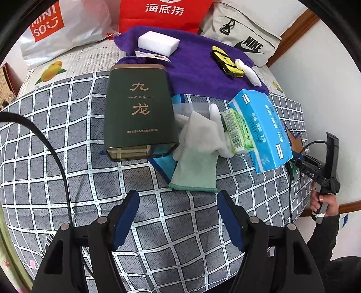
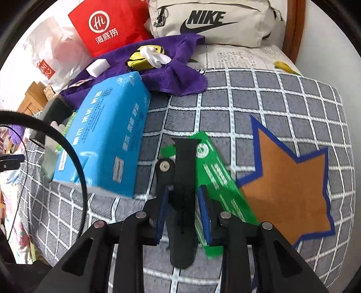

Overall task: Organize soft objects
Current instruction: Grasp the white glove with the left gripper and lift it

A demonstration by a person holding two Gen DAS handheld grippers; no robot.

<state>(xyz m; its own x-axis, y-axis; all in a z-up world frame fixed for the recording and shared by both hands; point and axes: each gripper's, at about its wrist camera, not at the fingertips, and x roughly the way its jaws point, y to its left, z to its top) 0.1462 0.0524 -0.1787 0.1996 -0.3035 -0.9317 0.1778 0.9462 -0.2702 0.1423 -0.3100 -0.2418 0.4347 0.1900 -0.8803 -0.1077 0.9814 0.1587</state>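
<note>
Grey checked bedding (image 1: 56,157) covers the bed we work over, with a wooden-trimmed white wall behind. Nearest us, our left claw (image 1: 178,216) hangs with its blue-padded fingers spread wide and nothing between them, just short of the pale green cuff of a white glove (image 1: 198,144). Our right claw (image 2: 183,202) is closed on a black strap-like holder (image 2: 183,175) — a green packet (image 2: 216,178) lies under and beside it on the bedding.

We take the dark green tea tin (image 1: 140,112) as our landmark. The glove lies just right of it, touching its lower corner. Right of the glove comes a small green tissue pack (image 1: 237,130), then a blue tissue pack (image 1: 261,126) leaning against it. Beyond the tin spreads a purple towel (image 1: 194,67), carrying a white sponge block (image 1: 158,44) and, further right, a yellow-and-black pouch (image 1: 225,59) with a white cloth wad (image 1: 250,73) touching it. Farthest back — a Miniso bag (image 1: 56,29), a red bag (image 1: 162,13) and a Nike bag (image 1: 243,33).
</note>
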